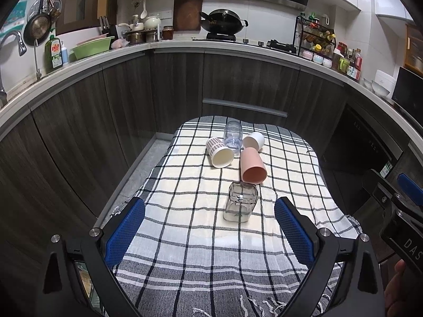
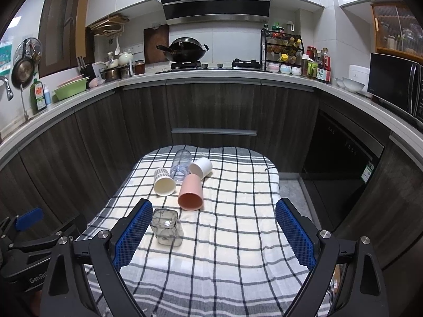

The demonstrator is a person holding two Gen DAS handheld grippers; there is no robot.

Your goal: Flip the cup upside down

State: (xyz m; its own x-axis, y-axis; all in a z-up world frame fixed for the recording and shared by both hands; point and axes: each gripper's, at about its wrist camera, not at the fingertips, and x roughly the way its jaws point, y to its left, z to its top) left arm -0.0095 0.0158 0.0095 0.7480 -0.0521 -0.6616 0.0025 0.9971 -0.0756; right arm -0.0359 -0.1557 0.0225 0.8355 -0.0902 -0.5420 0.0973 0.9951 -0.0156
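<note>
- Both grippers hang above the near end of the desk (image 1: 185, 277), which is covered by a checked cloth. The left gripper (image 1: 210, 207) and the right gripper (image 2: 214, 210) each have their blue pads spread wide, with nothing between them.
- Nearest is the square glass (image 2: 167, 227), which seems to stand mouth down already. It sits just beside the right gripper's left pad in the right wrist view, and right of centre between the pads in the left wrist view.
- Beyond it the pink cup (image 1: 252, 165) lies on its side, long axis running near to far, mouth toward the grippers. It looks like the next cup to flip, roughly straight ahead of both, slightly left of the right gripper's centre.
- Farther still, the striped cup (image 1: 219, 152), clear cup (image 1: 233, 135) and white cup (image 1: 253, 140) lie tipped over, clustered together.
</note>
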